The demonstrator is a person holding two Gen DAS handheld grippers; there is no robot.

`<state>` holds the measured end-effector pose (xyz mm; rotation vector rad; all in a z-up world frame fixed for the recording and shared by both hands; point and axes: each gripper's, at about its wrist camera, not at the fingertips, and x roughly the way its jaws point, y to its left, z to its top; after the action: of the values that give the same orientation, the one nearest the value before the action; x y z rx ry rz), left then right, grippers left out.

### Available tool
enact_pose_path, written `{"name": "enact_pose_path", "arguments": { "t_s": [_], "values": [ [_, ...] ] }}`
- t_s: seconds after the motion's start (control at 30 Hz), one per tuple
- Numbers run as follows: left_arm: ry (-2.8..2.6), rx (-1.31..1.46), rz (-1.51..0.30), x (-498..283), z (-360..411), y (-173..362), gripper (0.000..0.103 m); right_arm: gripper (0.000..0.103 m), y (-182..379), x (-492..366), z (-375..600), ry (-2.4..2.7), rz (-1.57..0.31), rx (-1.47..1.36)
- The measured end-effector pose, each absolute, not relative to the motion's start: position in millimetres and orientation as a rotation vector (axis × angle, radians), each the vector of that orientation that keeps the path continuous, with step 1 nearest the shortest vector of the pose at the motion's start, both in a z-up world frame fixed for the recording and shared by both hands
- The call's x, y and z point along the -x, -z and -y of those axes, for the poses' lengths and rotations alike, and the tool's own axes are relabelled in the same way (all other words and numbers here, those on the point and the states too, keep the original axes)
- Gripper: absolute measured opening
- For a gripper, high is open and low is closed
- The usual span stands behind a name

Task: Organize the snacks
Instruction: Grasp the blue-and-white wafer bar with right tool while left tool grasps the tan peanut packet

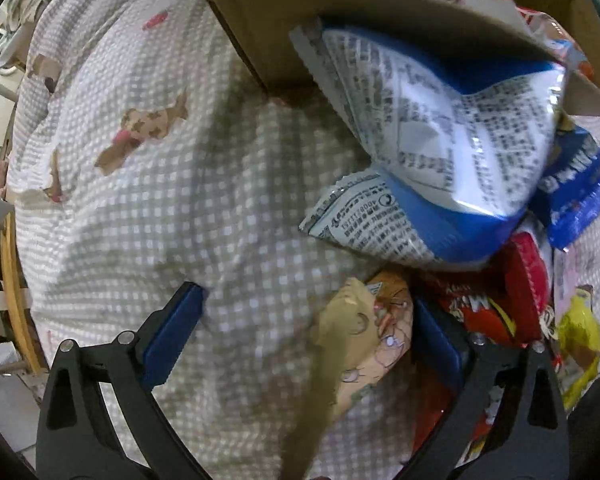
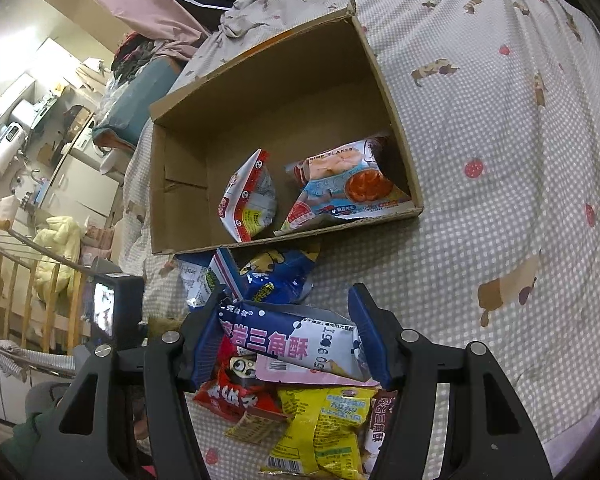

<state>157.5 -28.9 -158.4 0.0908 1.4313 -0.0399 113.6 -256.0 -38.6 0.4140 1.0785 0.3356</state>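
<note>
A cardboard box [image 2: 180, 184] lies open on a checked bedsheet and holds two snack bags, a red-and-white one [image 2: 250, 198] and an orange-and-blue one [image 2: 340, 180]. My right gripper [image 2: 286, 336] is shut on a navy-and-pink snack bag [image 2: 296, 344] above a pile of bags, among them a yellow one [image 2: 324, 428] and a red one [image 2: 228, 394]. A blue bag [image 2: 276, 276] lies against the box front. My left gripper [image 1: 308, 332] is open over the sheet, a tan bag [image 1: 360, 340] between its fingers. A blue-and-white bag [image 1: 440, 132] leans on the box wall [image 1: 260, 36].
The checked sheet [image 2: 500, 160] spreads to the right of the box. Beyond the bed's left edge are wooden railings [image 2: 32, 292], a counter with appliances [image 2: 16, 132] and clothes. More bags, red [image 1: 496, 304] and yellow [image 1: 580, 336], lie right of my left gripper.
</note>
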Motion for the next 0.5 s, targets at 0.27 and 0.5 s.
{"name": "enact_pose_path", "arguments": {
  "t_s": [0.27, 0.5],
  "values": [
    [0.040, -0.053, -1.401, -157, 23, 142, 0.062, 0.063, 38, -113, 257, -0.326, -1.077, -0.396],
    [0.062, 0.005, -1.394, -143, 12, 124, 0.024, 0.063, 39, -113, 260, -0.312, -1.077, -0.381]
  ]
}}
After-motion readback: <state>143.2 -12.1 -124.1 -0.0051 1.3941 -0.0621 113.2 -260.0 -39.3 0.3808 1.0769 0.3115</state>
